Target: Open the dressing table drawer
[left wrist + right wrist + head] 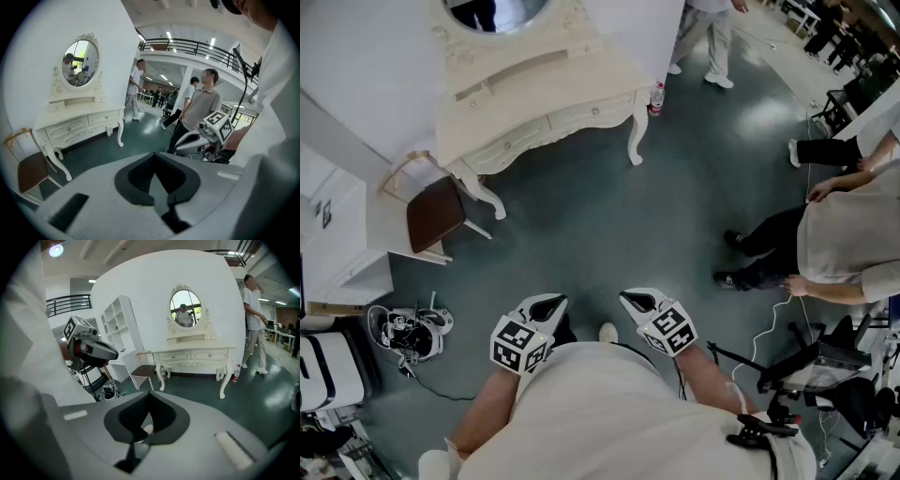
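The cream dressing table (534, 84) stands against the white wall at the far side of the dark floor, with an oval mirror (184, 308) on top. Its two front drawers (511, 141) (595, 112) are closed; they also show as drawers (70, 125) and drawers (210, 354) in the gripper views. My left gripper (548, 305) and right gripper (637, 302) are held close to my body, well short of the table. Both are shut with nothing in them, the left gripper (155, 157) and right gripper (149, 398) each aimed towards the table.
A chair with a brown seat (434, 213) stands left of the table beside a white shelf unit (337, 234). A bottle (656, 97) sits by the table's right leg. People (844, 244) and stands (825, 361) crowd the right; gear with a cable (408, 330) lies at left.
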A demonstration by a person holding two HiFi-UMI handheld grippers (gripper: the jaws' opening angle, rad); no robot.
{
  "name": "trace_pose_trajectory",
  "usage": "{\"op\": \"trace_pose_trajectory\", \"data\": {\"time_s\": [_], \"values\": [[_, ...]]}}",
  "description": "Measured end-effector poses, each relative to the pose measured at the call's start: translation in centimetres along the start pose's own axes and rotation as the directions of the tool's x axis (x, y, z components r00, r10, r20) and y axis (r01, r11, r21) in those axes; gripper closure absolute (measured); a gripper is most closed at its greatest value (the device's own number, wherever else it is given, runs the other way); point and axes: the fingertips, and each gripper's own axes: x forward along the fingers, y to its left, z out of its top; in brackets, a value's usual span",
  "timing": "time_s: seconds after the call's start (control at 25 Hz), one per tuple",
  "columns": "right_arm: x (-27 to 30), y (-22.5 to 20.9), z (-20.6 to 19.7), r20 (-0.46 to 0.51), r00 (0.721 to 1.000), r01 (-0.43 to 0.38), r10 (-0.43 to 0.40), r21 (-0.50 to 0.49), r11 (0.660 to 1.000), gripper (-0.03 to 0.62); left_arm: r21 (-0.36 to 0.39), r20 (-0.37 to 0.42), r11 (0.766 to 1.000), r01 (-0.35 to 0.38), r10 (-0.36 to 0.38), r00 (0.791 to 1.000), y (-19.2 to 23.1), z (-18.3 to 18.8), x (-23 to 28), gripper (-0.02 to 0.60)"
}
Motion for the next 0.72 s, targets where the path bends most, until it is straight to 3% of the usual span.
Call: {"op": "trace_pose_trajectory", "data": {"time_s": [0.12,0.24,0.44,0.6,0.72], "values": [[1.1,0.0,0.7,-0.003,1.000,-0.023,0.023,-0.003,1.000,0.595,-0.044,0.019,0.999,-0.011,0.012,1.000,0.7,0.3,-0.8,0.581],[0.9,-1.2,1.5,-0.002,1.000,0.006,-0.006,0.002,1.000,0.594,-0.036,0.031,0.999,-0.001,0.002,1.000,1.8,1.3,-0.1,0.581],[7.8,-4.5,7.6,-0.034,0.997,0.074,-0.072,0.054,0.996,0.594,-0.029,0.034,0.997,0.076,-0.075,0.997,11.8,6.2,1.3,0.581],[12.3,-6.4,13.5,-0.030,0.992,0.124,-0.123,0.037,0.992,0.592,0.029,0.047,0.990,0.136,-0.137,0.989,17.5,10.2,0.8,0.581],[15.9,-8.1,17.8,-0.018,0.988,0.157,-0.156,0.032,0.987,0.556,0.028,0.056,0.987,0.156,-0.158,0.986,22.5,12.6,0.7,0.581]]}}
